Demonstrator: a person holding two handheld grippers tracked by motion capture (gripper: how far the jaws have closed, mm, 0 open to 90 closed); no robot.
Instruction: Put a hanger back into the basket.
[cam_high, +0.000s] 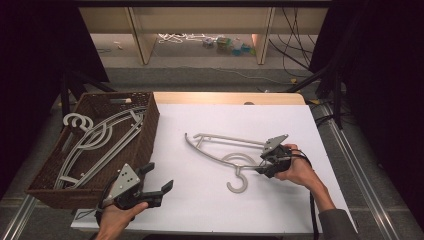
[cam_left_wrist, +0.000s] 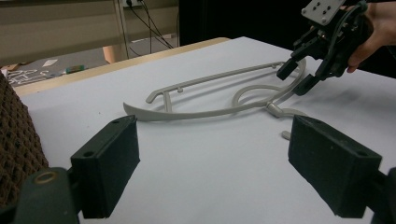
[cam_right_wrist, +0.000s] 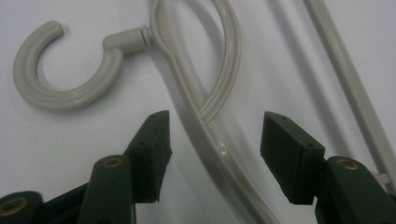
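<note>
— White table (cam_high: 210, 210) under me, dark room around it, clutter on the floor beyond too small to make out.

— And the basket (cam_high: 150, 125)?

— Wicker, at the left edge. It holds grey hangers (cam_high: 100, 145), tangled so I cannot count them.

— The loose hanger (cam_high: 220, 159)?

— Flat mid-table. My right gripper (cam_high: 264, 161) straddles its arm near the hook (cam_high: 239, 184), jaws apart, pads not touching it. My left gripper (cam_high: 159, 186) hangs spread by the basket, holding nothing.

The high view is dim at its dark sides, with the white bench (cam_high: 215, 200) evenly lit from above. Shadows stay soft, and both close views look slightly blurred and grainy, without glare.
</note>
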